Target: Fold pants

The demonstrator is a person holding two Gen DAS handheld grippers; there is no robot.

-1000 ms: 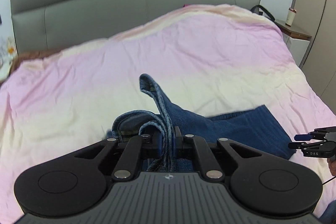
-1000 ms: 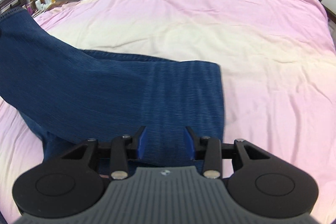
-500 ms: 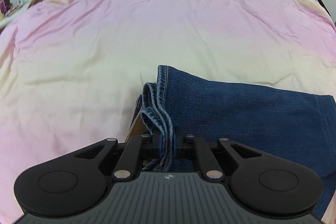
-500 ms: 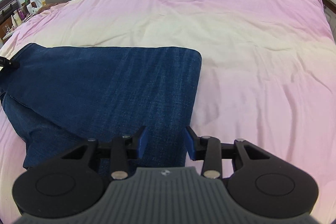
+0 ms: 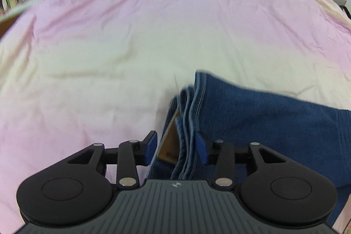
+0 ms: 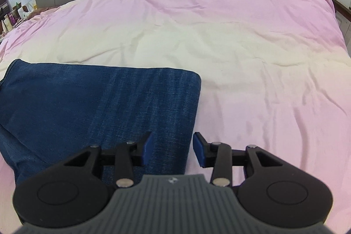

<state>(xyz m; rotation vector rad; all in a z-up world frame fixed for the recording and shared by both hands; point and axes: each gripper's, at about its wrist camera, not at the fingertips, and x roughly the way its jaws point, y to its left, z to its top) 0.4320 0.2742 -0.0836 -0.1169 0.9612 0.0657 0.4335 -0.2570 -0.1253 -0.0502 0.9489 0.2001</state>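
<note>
Dark blue jeans (image 6: 98, 106) lie folded into a flat rectangle on the pink-and-cream bedspread (image 6: 219, 36), at nine o'clock in the right wrist view and four o'clock in the left. The left gripper (image 5: 176, 147) is opening — the stacked hem edges it pinched a second ago now stand loose between its blue pads. The right gripper (image 6: 173, 149) hangs partly open over the jeans' folded edge, gripping nothing — as before.
</note>
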